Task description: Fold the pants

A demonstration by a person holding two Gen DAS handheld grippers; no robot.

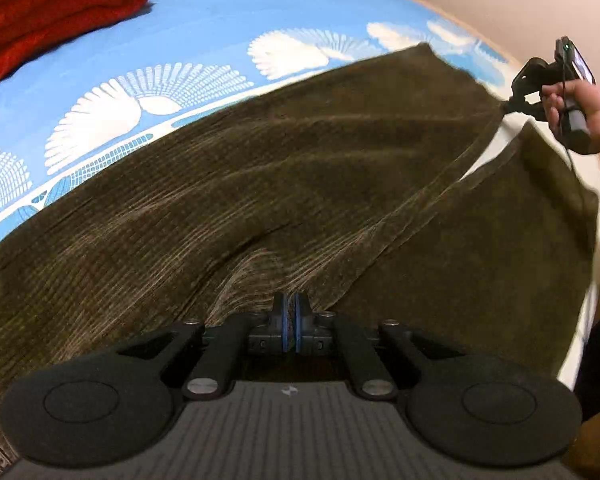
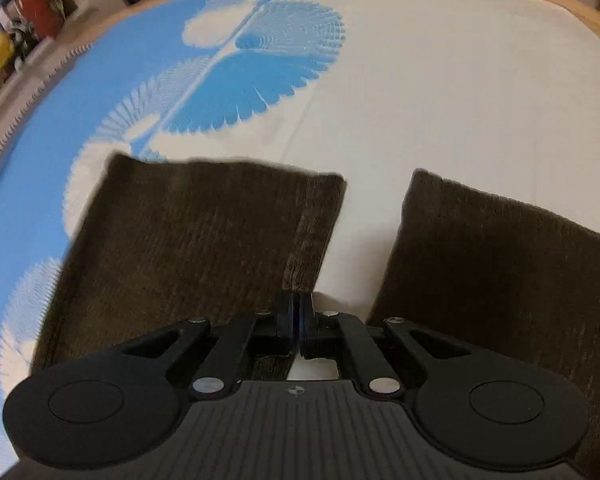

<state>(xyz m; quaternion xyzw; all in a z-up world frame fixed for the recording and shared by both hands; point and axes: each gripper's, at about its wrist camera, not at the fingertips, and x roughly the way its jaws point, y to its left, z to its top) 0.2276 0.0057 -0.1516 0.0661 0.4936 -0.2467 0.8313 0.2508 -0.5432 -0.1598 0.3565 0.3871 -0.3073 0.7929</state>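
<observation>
On the blue-and-white bedsheet (image 1: 204,24), left tool (image 1: 291,310) and right tool (image 2: 300,312) both clamped on brown corduroy pants (image 1: 300,168).

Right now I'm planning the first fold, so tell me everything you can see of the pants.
The pants are dark olive-brown ribbed corduroy, spread flat on the blue-and-white bedsheet, legs parted in a narrow V. The left hand-held gripper is shut on fabric near the crotch; the right hand-held gripper pinches one leg's inner edge near its hem.

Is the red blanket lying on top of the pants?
No, the red blanket sits apart on the bed's far corner, with bare sheet before the pants.
</observation>
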